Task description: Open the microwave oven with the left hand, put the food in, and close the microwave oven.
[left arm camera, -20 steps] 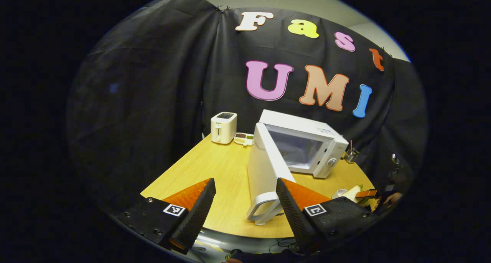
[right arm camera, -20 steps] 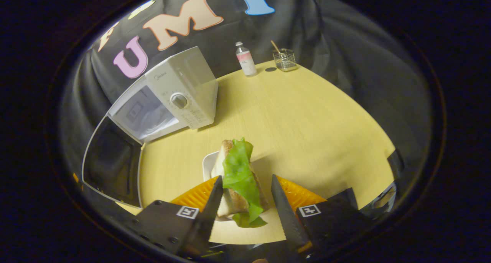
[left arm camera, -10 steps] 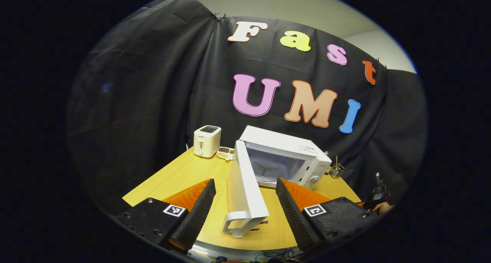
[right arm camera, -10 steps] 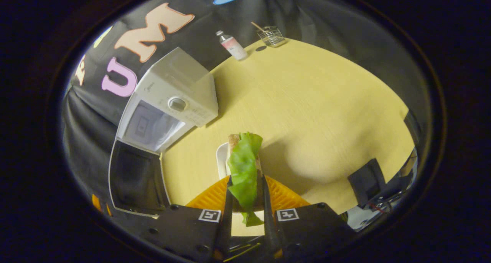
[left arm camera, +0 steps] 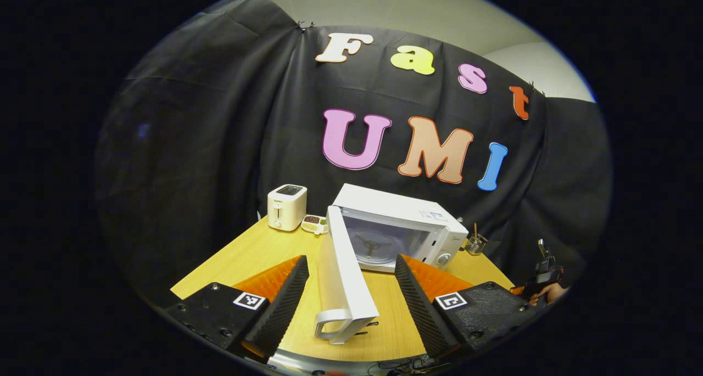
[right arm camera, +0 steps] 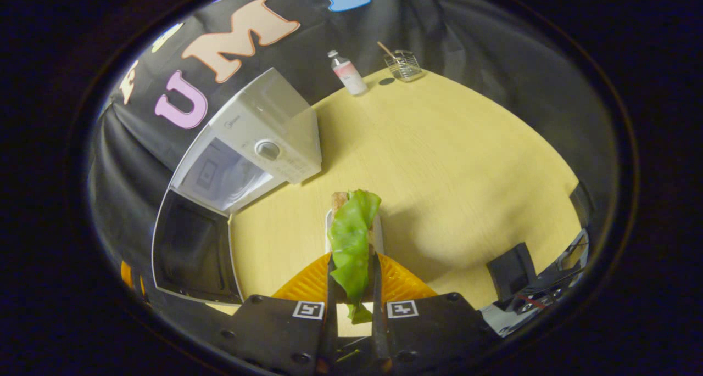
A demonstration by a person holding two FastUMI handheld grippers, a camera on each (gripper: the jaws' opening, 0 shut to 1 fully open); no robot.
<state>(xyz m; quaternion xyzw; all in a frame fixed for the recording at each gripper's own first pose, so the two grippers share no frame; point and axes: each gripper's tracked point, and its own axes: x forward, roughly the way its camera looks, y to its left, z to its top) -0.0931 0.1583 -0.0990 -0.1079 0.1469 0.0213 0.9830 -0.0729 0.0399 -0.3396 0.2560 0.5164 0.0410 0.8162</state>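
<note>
A white microwave (left arm camera: 409, 214) stands on the round wooden table (left arm camera: 258, 252) with its door (left arm camera: 343, 277) swung wide, edge-on toward me; the cavity with its turntable hub shows. My left gripper (left arm camera: 351, 266) is open, fingers either side of the door but back from it, touching nothing. In the right gripper view the microwave (right arm camera: 274, 129) sits at upper left, its door (right arm camera: 192, 252) hanging open with the dark inside facing me. My right gripper (right arm camera: 352, 261) is shut on a sandwich (right arm camera: 351, 236) with green lettuce, just above a small white plate (right arm camera: 328, 228).
A white toaster (left arm camera: 286, 207) and a small dish of snacks (left arm camera: 314, 223) stand behind the microwave's left side. A bottle (right arm camera: 349, 73) and a wire holder (right arm camera: 403, 66) sit at the table's far edge. A hand with the other gripper (left arm camera: 544, 288) shows at far right.
My right gripper closed onto the sandwich. My left gripper drew back from the door handle, so the microwave looks smaller and the door now lies between its open fingers.
</note>
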